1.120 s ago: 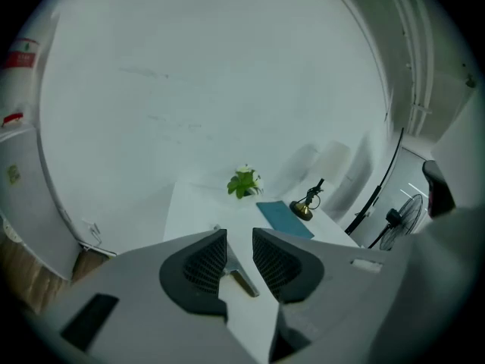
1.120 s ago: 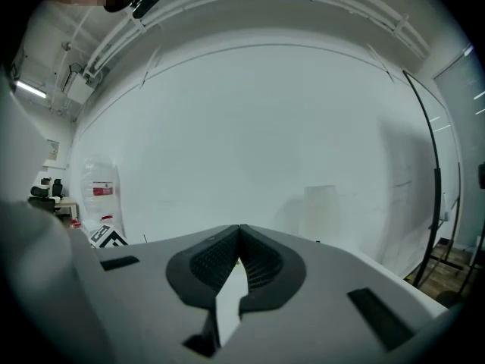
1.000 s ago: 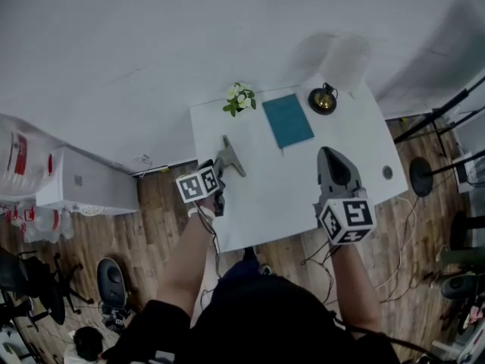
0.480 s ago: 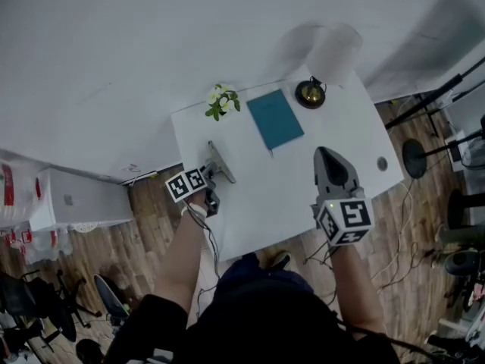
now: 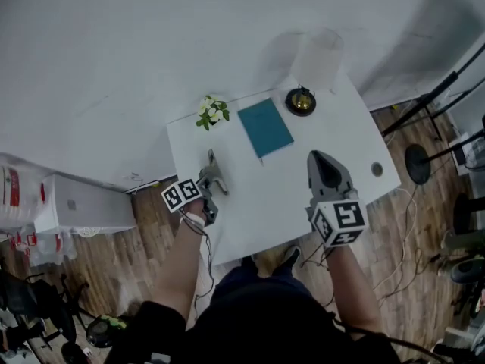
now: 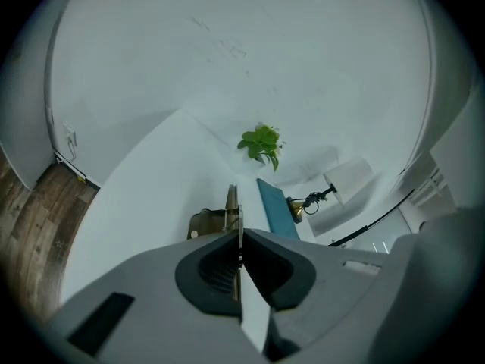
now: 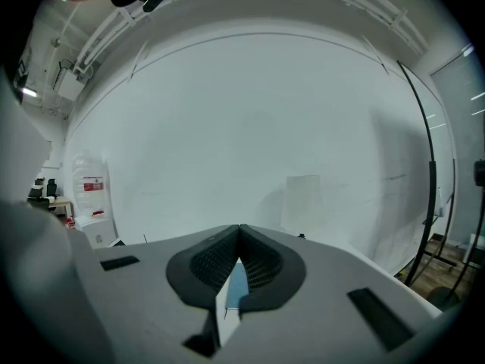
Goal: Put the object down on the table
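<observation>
A: What is the left claw [image 6: 240, 233] doing on your feed?

B: I'm seeing its jaws lying together, tip against tip; they have just been closing. It is pointing down at the white table [image 5: 258, 199], near the left edge.

A: And the object?

B: The grey metal piece [image 6: 212, 222] is sitting on the table right at the tips. One part is lying flat, and a thin plate is standing upright, lining up with the seam of the jaws. I'm not managing to tell whether the plate's near edge is reaching in between the pads, because the jaws are covering that part.

A: What is lying around it?

B: Beyond it a small potted plant [image 6: 261, 144] is standing at the table's far edge. To its right a teal book [image 6: 273, 207] is lying flat, near the piece but not touching it. A table lamp [image 5: 301, 101] with a brass base is standing behind the book.

A: The right claw [image 7: 240, 227]?

B: I'm holding it over the table's near right part, jaws meeting at the tips with nothing between them. Through the gap under the tips I'm seeing only the book and bare table.
</observation>
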Motion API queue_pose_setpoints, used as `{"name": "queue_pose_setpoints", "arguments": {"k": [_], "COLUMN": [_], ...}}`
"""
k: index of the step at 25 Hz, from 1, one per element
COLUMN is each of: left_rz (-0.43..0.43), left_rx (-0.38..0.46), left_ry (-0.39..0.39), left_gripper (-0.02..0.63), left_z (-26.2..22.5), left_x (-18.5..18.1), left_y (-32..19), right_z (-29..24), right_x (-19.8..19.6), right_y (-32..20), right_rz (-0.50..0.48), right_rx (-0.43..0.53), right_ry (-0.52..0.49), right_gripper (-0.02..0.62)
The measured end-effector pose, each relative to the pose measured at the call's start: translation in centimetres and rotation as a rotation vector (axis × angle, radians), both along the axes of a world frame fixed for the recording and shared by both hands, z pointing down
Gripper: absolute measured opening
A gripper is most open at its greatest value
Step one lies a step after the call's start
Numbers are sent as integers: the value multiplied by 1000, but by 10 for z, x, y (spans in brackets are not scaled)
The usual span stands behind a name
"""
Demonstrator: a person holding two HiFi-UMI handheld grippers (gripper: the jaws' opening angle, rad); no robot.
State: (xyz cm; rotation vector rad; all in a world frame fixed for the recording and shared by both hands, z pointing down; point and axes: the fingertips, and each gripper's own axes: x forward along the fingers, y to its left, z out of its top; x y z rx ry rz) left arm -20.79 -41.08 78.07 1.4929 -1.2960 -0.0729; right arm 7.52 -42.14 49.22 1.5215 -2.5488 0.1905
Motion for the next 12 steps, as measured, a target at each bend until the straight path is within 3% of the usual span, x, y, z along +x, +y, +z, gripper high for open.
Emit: {"name": "queue_pose_setpoints", "arguments": {"k": [4, 12], "left_rz": [46, 145], "left_rx": [79, 319], "left_ry": [-34, -85], "left_gripper": [6, 6], "left_z": [-40, -149], "left_x": [31, 93], "left_y": [-1, -25], "right_z": [-9, -28], "right_x": [19, 51], "right_y": [0, -1], "right_rz": [-5, -8], "right_rx": [12, 25], "right_ry": [-22, -64], "right_gripper": [5, 6]}}
